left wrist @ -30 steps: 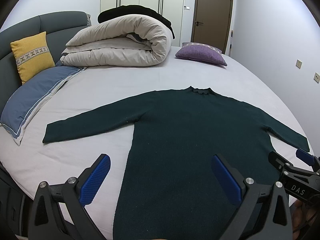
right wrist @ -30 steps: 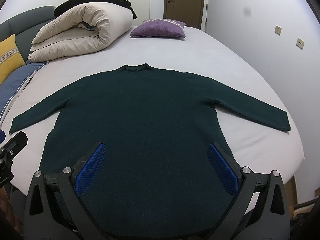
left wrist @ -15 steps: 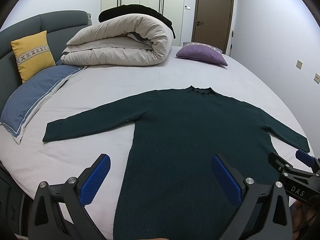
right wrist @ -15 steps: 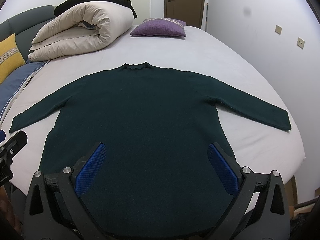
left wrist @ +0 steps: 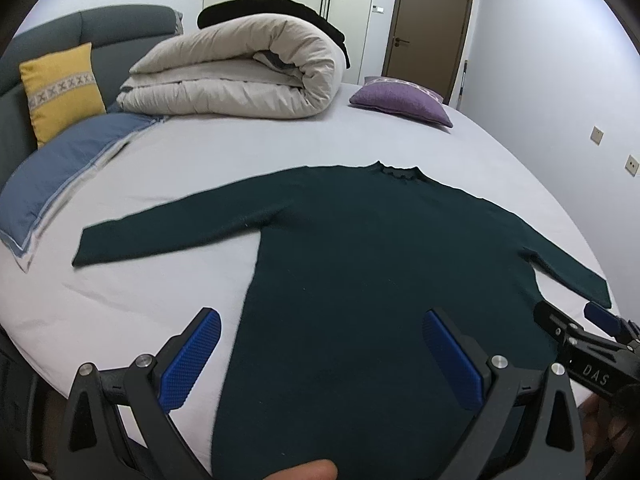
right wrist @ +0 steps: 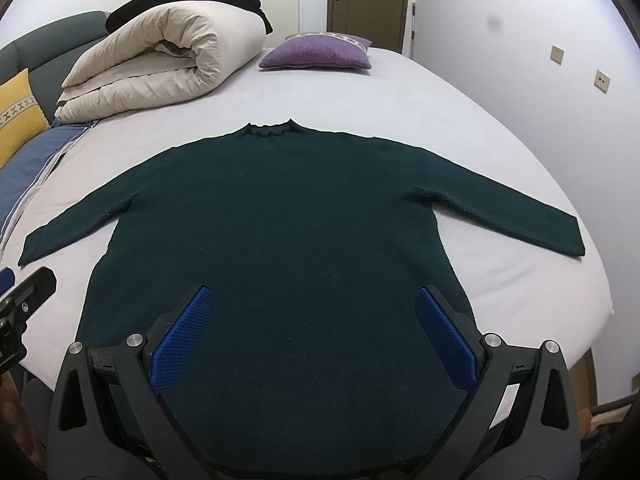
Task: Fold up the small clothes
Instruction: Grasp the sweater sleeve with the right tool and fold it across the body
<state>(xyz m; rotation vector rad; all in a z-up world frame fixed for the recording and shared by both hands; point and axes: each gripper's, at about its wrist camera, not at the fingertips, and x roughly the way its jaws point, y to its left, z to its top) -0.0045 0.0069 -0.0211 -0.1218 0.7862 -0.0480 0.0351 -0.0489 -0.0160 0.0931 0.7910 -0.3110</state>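
A dark green long-sleeved sweater (left wrist: pixel 372 248) lies flat on the bed, front up, collar far, both sleeves spread out; it also shows in the right wrist view (right wrist: pixel 288 232). My left gripper (left wrist: pixel 320 356) is open and empty above the sweater's lower left edge. My right gripper (right wrist: pixel 312 332) is open and empty above the sweater's lower body. The right gripper also shows in the left wrist view (left wrist: pixel 572 328) at the right, near the right sleeve's cuff. The sweater's hem is hidden behind the grippers.
The bed sheet (left wrist: pixel 168 184) is pale grey. A rolled beige duvet (left wrist: pixel 240 76) lies at the far left, a purple cushion (left wrist: pixel 400 100) at the far middle, a yellow cushion (left wrist: pixel 60 88) and a blue pillow (left wrist: pixel 56 172) at the left. The bed's right edge (right wrist: pixel 600 280) drops off by the wall.
Both grippers have shifted very slightly; the sweater has not moved and both grippers stay open.
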